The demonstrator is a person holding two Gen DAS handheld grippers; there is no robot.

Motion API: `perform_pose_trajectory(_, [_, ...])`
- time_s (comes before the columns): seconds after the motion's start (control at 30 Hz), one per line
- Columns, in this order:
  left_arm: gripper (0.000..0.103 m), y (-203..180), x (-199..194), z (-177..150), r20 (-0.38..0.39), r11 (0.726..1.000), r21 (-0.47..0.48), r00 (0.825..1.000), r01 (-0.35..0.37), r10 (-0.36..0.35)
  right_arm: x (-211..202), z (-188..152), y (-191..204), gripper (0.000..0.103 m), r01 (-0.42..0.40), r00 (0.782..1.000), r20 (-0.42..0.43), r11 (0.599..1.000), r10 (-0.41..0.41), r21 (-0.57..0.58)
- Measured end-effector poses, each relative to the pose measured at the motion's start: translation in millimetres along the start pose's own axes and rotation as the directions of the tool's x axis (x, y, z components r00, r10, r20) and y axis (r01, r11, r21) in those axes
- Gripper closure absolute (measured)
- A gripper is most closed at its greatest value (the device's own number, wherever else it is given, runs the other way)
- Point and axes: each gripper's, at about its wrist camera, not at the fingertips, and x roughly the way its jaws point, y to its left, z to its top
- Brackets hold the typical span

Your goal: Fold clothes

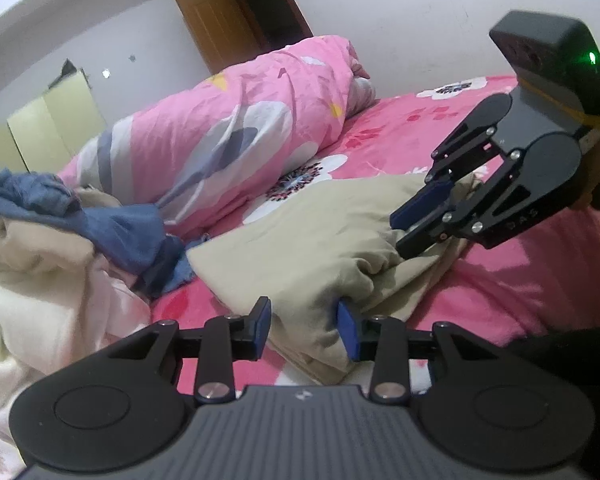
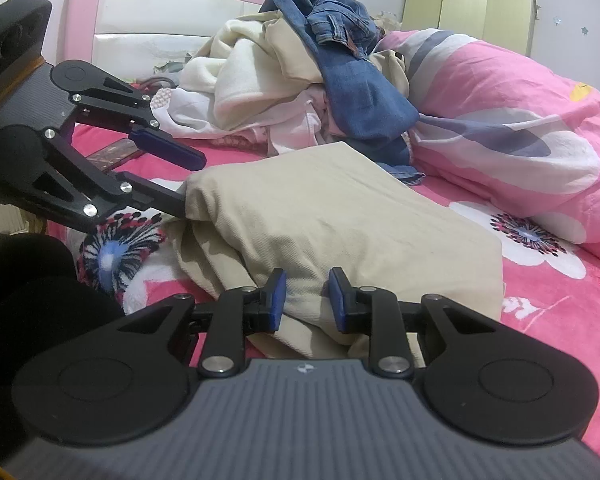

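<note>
A beige garment point(image 1: 320, 232) point(image 2: 340, 208) lies partly folded on the pink flowered bed sheet point(image 1: 500, 280) point(image 2: 560, 300). My left gripper point(image 1: 304, 326) point(image 2: 192, 184) straddles the garment's near corner. Its lower finger is tucked under the fold and its upper pad sits just above the cloth, so it is open. My right gripper point(image 2: 306, 300) point(image 1: 398, 234) is shut on a bunched edge of the same garment, with cloth filling the gap between its blue pads point(image 2: 276, 300).
A heap of unfolded clothes point(image 1: 40, 240) point(image 2: 280, 72) topped by blue jeans point(image 1: 120, 228) point(image 2: 352, 80) sits by the headboard point(image 2: 160, 20). A rolled pink quilt point(image 1: 240, 120) point(image 2: 500, 120) lies beyond the garment. A dark sleeve point(image 2: 20, 300) is nearby.
</note>
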Motion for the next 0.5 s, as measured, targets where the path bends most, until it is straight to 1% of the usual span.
perform_pose_trajectory(0.03, [0.081,-3,0,1,0.002,1.0,0.021,1.0,-0.01,0.01,0,0,0,0.08,0.0,1.0,0.0,1.0,0.0,0.001])
perform_pose_trajectory(0.1, [0.085,-12,-3,3,0.022,0.996,0.066,0.998,-0.057,0.056,0,1,0,0.08,0.0,1.0,0.001,1.0,0.0,0.002])
perform_pose_trajectory(0.13, [0.089,-13,-4,4,0.027,0.995,0.071,0.997,-0.069,0.067,0,1,0,0.08,0.001,1.0,0.001,1.0,-0.001,0.003])
perform_pose_trajectory(0.27, [0.092,-14,-6,7,0.036,0.994,0.055,0.995,-0.095,0.093,0,1,0,0.08,0.001,1.0,0.002,1.0,-0.001,0.002])
perform_pose_trajectory(0.37, [0.095,-18,-2,7,0.026,0.989,0.062,0.991,-0.136,0.135,0,1,1,0.08,0.0,1.0,0.002,1.0,0.0,0.001])
perform_pose_trajectory(0.4, [0.095,-22,2,7,0.006,0.984,0.086,0.988,-0.156,0.156,0,0,1,0.08,0.0,1.0,0.002,1.0,0.0,0.0])
perform_pose_trajectory(0.43, [0.095,-29,8,4,-0.007,0.972,0.14,0.982,-0.188,0.191,0,0,1,0.08,0.0,1.0,0.002,1.0,0.0,0.0])
perform_pose_trajectory(0.47, [0.095,-36,13,0,-0.015,0.954,0.201,0.973,-0.222,0.229,0,1,1,0.08,0.0,1.0,0.002,1.0,0.0,-0.002])
perform_pose_trajectory(0.5, [0.096,-40,14,-1,-0.012,0.948,0.216,0.97,-0.233,0.241,1,1,1,0.08,0.002,1.0,0.001,1.0,-0.002,-0.005])
